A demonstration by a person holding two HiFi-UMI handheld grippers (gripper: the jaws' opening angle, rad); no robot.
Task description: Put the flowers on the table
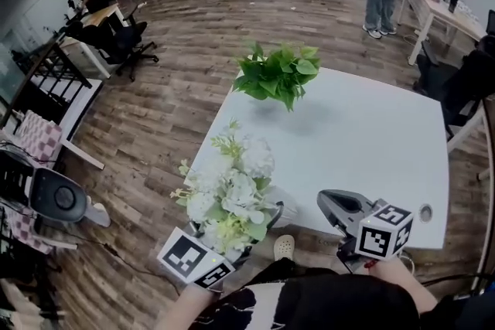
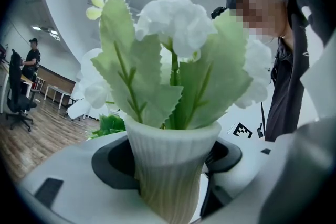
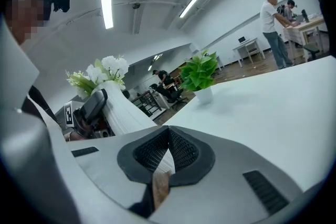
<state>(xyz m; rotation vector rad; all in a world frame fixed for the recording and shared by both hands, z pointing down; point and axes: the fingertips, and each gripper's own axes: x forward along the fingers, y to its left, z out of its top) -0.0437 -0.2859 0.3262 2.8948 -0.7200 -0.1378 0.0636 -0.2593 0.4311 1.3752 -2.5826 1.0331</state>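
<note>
While judged only part done, showed the flowers (image 1: pixel 232 189) in a vase (image 2: pixel 170 186) pinched by the left gripper (image 2: pixel 169 157), with dark pads pressed on both sides of the vase just under its rim. Hung at the near-left corner of the table (image 1: pixel 371 135), right over the edge. Could not tell whether the base touched the top. Counted the pickup as done; counted setting down and letting go as left.

Found the right gripper (image 3: pixel 168 152) pressed together on nothing, low over the table's near edge and just beside the vase. Noted a green plant (image 1: pixel 277 76) in a small white pot standing on the far-left part of the table, well apart from the flowers. Probably not this task's thing.

Materials and shapes:
- Read the flowers as artificial: round white clustered heads, plus flat pale-green leaves with saw-tooth edges and moulded veins.
- Logged the vase as white and matte, finely ribbed top to bottom, narrow below and flaring to a wide mouth. Guessed ceramic or plastic, so rigid and likely a bit slick under the pads.
- Logged the table as smooth white laminate, rectangular, with a small round cable hole near the right front corner.
- Saw a criss-cross grid texture on the right gripper's pads.
- Saw wood-look plank flooring around the table.
</note>
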